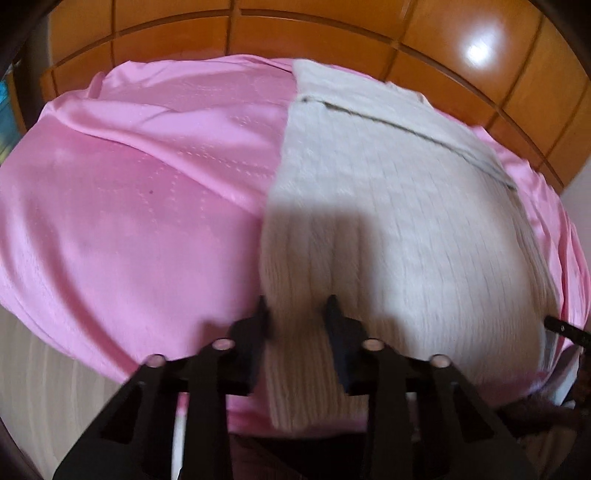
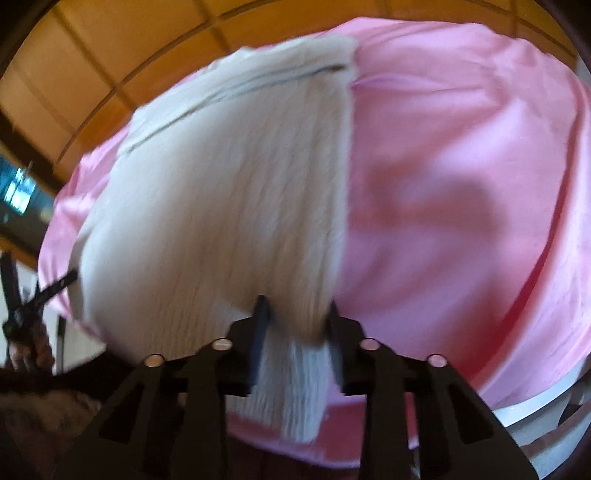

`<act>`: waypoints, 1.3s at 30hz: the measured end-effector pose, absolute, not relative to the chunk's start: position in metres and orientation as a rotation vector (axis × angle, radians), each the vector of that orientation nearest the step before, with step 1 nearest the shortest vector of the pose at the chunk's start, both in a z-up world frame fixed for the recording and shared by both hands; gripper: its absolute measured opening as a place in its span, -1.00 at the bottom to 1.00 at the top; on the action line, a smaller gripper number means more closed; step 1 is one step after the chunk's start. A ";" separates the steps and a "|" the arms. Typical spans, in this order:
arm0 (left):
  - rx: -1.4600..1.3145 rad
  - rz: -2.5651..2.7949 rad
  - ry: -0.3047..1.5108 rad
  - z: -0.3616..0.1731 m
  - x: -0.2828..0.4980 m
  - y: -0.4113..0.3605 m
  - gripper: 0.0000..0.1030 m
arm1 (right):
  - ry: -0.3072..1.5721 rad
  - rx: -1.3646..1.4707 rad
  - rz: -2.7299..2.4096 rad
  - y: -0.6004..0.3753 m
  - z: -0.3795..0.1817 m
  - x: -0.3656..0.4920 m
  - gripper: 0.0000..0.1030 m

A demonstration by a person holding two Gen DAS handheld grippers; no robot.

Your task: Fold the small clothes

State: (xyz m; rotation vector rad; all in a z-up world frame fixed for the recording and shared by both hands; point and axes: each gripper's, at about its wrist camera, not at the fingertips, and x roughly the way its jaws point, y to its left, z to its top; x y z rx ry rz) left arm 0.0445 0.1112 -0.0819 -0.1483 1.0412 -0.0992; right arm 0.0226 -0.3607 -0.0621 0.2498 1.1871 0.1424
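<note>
A cream ribbed knit garment (image 1: 388, 206) lies on a round table under a pink cloth (image 1: 140, 206). A dark line crosses its far part. My left gripper (image 1: 297, 314) straddles the garment's near left corner, its jaws apart with knit fabric between them. My right gripper (image 2: 295, 317) straddles the near right corner of the same garment (image 2: 229, 192), jaws apart with fabric between them. The pink cloth (image 2: 461, 206) fills the right of that view. Each gripper's tip shows at the edge of the other's view.
Orange floor tiles (image 1: 332, 33) surround the table. The table's white rim (image 2: 535, 410) shows at lower right in the right wrist view. Both views are motion-blurred.
</note>
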 end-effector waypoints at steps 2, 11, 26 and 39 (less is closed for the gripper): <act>-0.121 -0.113 1.039 -0.077 0.039 0.108 -0.89 | 1.198 0.230 0.178 -0.353 -0.062 0.022 -0.73; -0.263 -0.210 0.912 -0.023 0.063 0.123 -0.90 | 1.008 0.305 0.265 -0.354 -0.011 0.061 -0.80; -0.348 -0.090 0.865 -0.019 0.226 0.116 0.07 | 0.954 0.446 0.025 -0.394 -0.025 0.203 0.60; -0.358 -0.181 0.991 -0.093 0.174 0.137 -0.31 | 1.039 0.342 0.070 -0.384 -0.073 0.155 0.05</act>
